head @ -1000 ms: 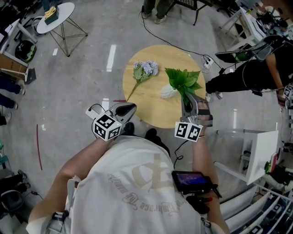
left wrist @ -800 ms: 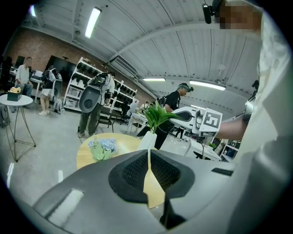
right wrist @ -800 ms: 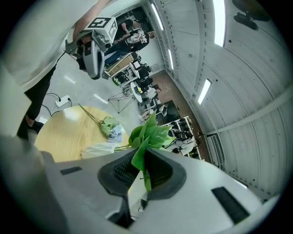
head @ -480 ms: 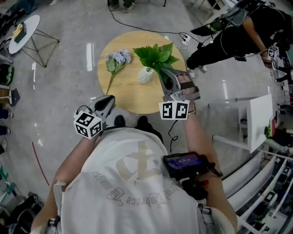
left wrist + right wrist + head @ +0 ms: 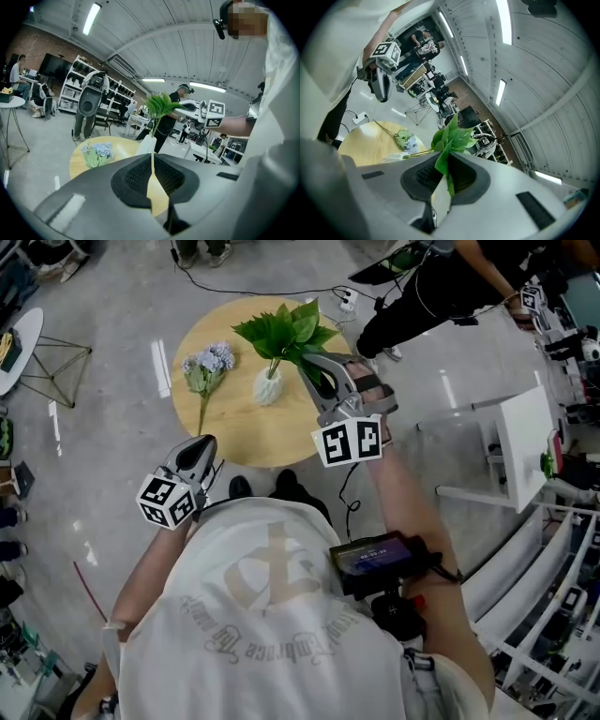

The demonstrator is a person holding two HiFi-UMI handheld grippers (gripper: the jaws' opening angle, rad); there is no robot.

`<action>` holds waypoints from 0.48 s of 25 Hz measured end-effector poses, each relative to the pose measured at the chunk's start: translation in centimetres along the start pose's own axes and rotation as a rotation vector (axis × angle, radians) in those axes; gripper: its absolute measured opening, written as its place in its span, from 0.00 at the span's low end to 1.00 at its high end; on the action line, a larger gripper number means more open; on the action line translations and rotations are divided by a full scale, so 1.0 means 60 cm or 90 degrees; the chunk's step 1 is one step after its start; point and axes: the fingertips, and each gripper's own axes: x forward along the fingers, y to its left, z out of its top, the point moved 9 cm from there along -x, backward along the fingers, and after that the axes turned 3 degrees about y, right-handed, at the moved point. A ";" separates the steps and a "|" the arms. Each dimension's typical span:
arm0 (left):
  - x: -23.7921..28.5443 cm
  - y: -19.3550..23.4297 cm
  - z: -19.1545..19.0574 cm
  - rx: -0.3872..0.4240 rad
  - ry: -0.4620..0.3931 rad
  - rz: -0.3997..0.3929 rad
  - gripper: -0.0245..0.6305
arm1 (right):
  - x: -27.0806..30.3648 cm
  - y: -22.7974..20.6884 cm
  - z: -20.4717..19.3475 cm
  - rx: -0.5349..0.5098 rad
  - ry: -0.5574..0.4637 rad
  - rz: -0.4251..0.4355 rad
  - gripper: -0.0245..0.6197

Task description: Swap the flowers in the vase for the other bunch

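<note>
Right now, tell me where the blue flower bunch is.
In the head view, the blue flower bunch lies flat on the left part of the round wooden table, left of the white vase and apart from it.

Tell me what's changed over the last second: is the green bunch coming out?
The right gripper, shut on the green bunch, has lifted it higher out of the vase; the stem ends still seem to reach its mouth. Unchanged: vase standing on the table, blue flowers lying beside it, left gripper shut and empty.
</note>
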 end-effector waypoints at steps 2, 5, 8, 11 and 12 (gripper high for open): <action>0.007 0.002 0.003 0.003 0.000 -0.006 0.07 | -0.001 -0.010 0.000 0.007 -0.006 0.002 0.08; 0.015 0.004 0.007 0.005 0.002 -0.015 0.07 | -0.004 -0.024 0.000 0.011 -0.012 0.004 0.08; 0.023 0.008 0.013 0.007 0.003 -0.023 0.07 | -0.008 -0.039 0.002 0.018 -0.020 0.008 0.08; 0.029 0.013 0.021 0.009 0.003 -0.030 0.07 | -0.012 -0.057 0.006 0.026 -0.025 0.009 0.08; 0.031 0.013 0.024 0.011 0.004 -0.034 0.07 | -0.014 -0.063 0.006 0.030 -0.027 0.009 0.08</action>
